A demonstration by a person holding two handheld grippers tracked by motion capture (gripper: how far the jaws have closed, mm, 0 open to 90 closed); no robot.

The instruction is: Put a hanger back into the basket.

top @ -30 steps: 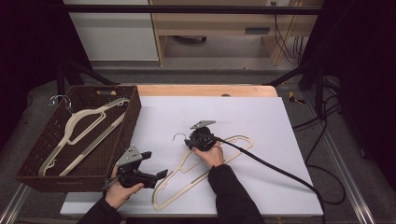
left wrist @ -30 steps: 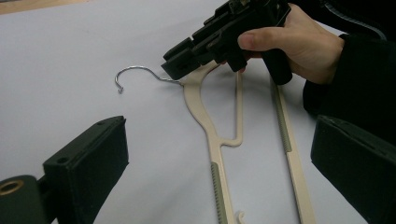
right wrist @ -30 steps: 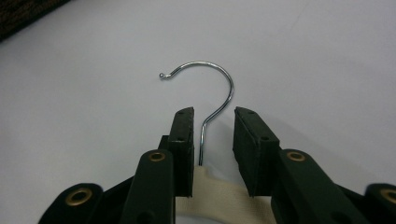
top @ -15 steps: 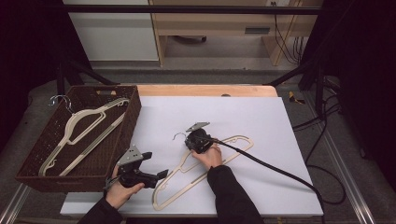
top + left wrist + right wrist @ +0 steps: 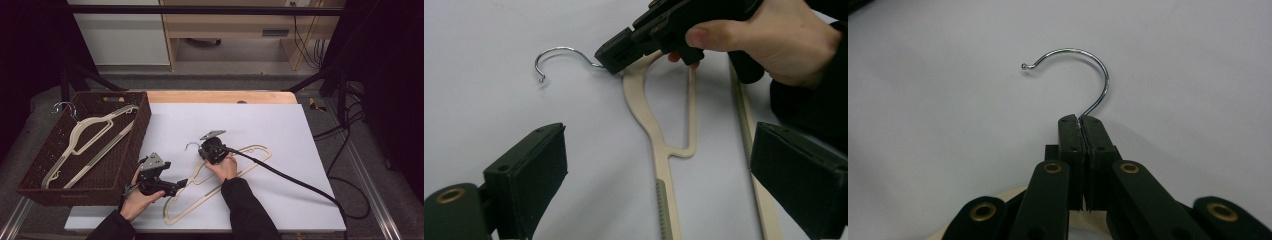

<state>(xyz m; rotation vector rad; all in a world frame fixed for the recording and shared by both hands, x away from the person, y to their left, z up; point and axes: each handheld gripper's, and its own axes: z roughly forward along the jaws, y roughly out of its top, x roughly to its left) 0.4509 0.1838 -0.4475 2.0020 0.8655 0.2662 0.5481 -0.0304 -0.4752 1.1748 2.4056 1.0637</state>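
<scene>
A cream hanger (image 5: 220, 185) lies flat on the white surface (image 5: 280, 130) near its front edge. Its long axis runs diagonally from front-left to back-right, and its metal hook (image 5: 1075, 75) points toward the basket. The right tool (image 5: 1081, 125) is clamped on the base of the hook. The left tool (image 5: 659, 180), jaws wide apart, hovers just above the hanger's lower arm. Two more hangers (image 5: 85, 142) lie in one brown wicker basket (image 5: 137, 130) at the left edge. Beyond are cabinets and dark curtains.
</scene>
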